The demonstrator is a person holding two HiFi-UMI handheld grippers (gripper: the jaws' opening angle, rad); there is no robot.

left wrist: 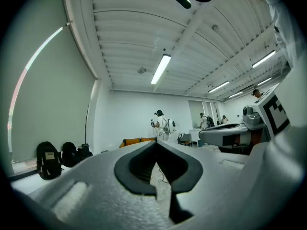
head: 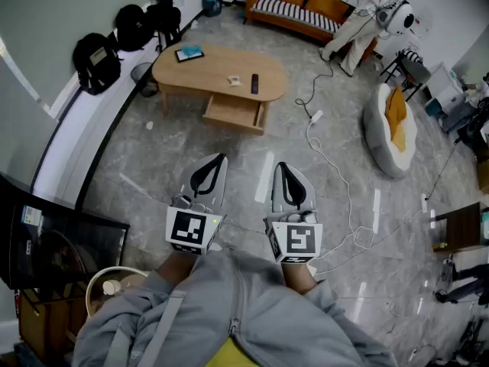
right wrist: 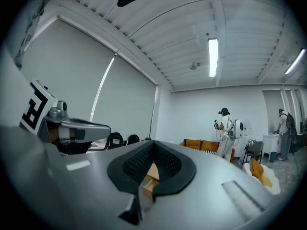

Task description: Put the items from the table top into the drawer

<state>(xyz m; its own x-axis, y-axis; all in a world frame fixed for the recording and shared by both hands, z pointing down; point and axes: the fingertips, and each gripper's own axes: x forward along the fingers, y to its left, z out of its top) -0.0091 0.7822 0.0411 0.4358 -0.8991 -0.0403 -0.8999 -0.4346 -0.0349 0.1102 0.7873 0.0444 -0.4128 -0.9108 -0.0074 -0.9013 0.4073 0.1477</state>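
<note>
Far ahead in the head view stands an oval wooden coffee table [head: 210,69] with its drawer [head: 235,113] pulled open at the front. A blue-edged tablet-like item [head: 189,53], a small white item [head: 234,79] and a black remote [head: 254,83] lie on top. My left gripper [head: 221,158] and right gripper [head: 280,166] are held side by side over the floor, well short of the table. Both point level, jaws closed tip to tip with nothing between them. The left gripper [left wrist: 155,145] faces the room; through the right gripper [right wrist: 152,143] a bit of the wooden drawer [right wrist: 150,176] shows.
An orange sofa [head: 298,8] stands behind the table and a white beanbag [head: 393,128] sits to the right. A white cable [head: 330,159] trails across the floor. Black backpacks [head: 96,60] line the left wall. A woven basket [head: 114,285] sits near my left. A person [left wrist: 160,123] stands far off.
</note>
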